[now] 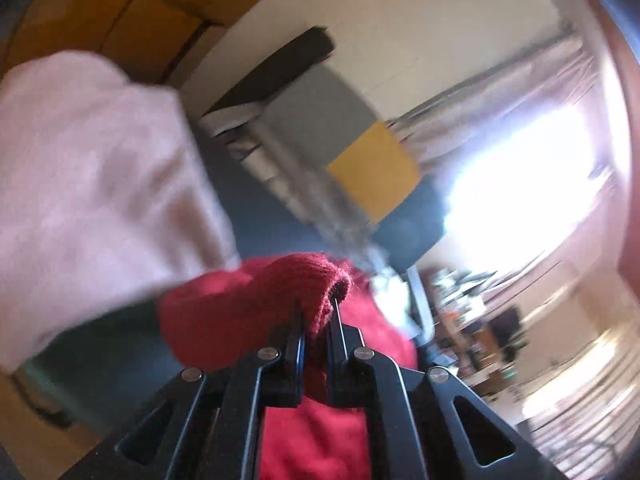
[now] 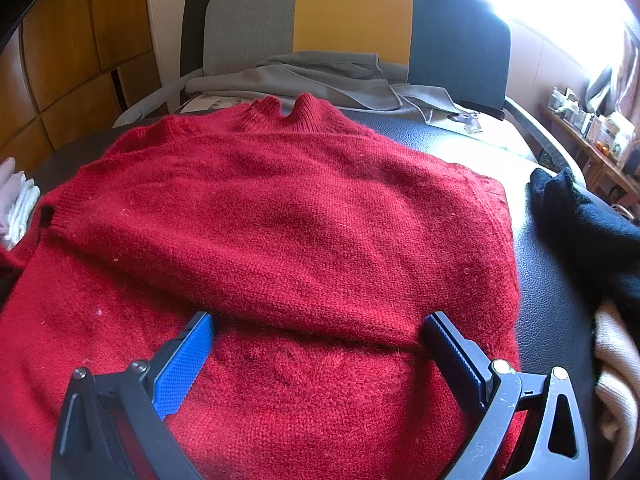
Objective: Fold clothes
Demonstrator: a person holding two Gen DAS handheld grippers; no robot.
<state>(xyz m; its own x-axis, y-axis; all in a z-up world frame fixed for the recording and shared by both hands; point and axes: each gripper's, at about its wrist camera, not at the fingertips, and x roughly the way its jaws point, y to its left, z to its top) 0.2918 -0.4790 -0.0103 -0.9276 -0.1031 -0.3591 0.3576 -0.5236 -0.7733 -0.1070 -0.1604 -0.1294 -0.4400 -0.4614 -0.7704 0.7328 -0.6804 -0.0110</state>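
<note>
A red knit sweater (image 2: 280, 220) lies spread on a dark table (image 2: 552, 300), collar at the far side, with one sleeve folded across its body. My right gripper (image 2: 316, 332) is open, its fingers low over the sweater's near part, one on each side of a fold ridge. My left gripper (image 1: 318, 312) is shut on a bunched edge of the red sweater (image 1: 248, 300) and holds it raised. The left wrist view is tilted and blurred by motion.
A grey garment (image 2: 320, 76) lies at the far table edge before a grey, yellow and dark chair back (image 2: 352, 16). A black garment (image 2: 584, 220) and a cream one (image 2: 616, 368) lie at the right. White folded cloth (image 2: 18, 204) sits at the left; a pale pink cloth (image 1: 88, 168) fills the left wrist view's left.
</note>
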